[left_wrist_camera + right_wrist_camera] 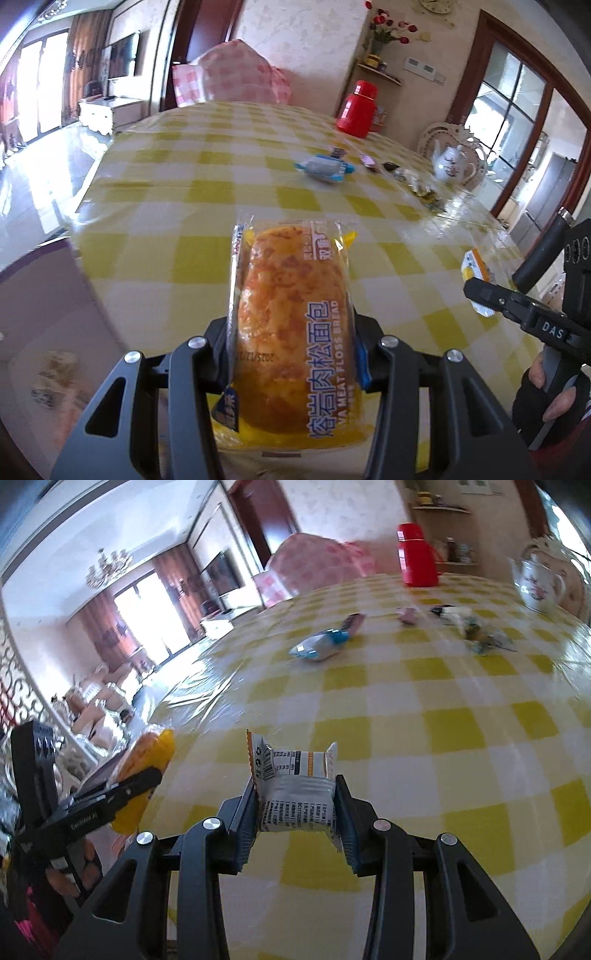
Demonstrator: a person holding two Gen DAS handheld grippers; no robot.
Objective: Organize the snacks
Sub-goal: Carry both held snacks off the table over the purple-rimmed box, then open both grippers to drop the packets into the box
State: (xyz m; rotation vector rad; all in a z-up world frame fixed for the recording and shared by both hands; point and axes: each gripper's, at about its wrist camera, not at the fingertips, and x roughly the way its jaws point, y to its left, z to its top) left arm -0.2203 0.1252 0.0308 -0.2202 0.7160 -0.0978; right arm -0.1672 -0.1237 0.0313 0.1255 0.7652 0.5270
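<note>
My left gripper (pixel 291 332) is shut on a packet of meat floss bread (pixel 291 325), yellow wrapper, held lengthwise above the near part of the yellow-checked table (pixel 184 177). My right gripper (pixel 295 794) is shut on a small white and orange snack packet (pixel 295 779), also off the tablecloth (pixel 424 709). Each gripper shows in the other's view: the right one (pixel 480 291) at the right edge, the left one (pixel 147 775) at the left with the bread (pixel 147 757). A blue-ended packet (pixel 325 169) (pixel 319 644) lies farther back.
Several small wrapped sweets (pixel 406 173) (pixel 461 624) lie scattered toward the back right. A red flask (pixel 357 109) (pixel 417 555) and a white teapot (pixel 452 162) (pixel 539 579) stand at the far edge. A pink checked cushion (pixel 229 74) sits behind the table.
</note>
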